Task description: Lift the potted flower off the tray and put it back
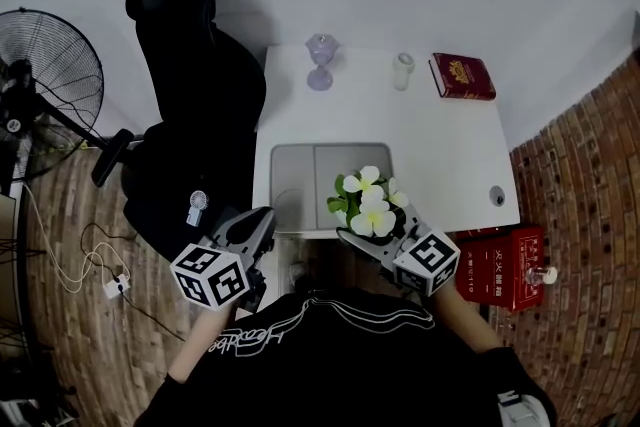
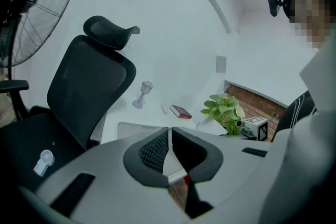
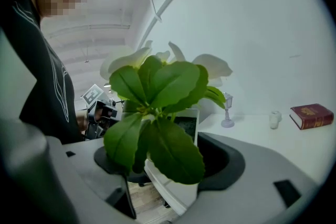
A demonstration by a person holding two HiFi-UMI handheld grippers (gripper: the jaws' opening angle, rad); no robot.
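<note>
The right gripper (image 1: 372,233) was clamped on the white pot of the potted flower (image 3: 157,113), which hung between its jaws with the tray (image 1: 300,165) just beyond the tips. The left gripper (image 2: 169,136) had its jaws together on nothing. I judged the main risk to be the pot pivoting or slipping between the pads under its overhanging leaves, since its long axis, pot to bloom, pointed up out of the jaws with a slight lean.

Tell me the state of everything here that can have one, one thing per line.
Potted flower: upright, held up off the tray.
Right tool: shut on the potted flower.
Left tool: shut, nothing between its jaws.
Tray: visible part bare.
Red book: closed, lying flat.
Goblet: upright.
</note>
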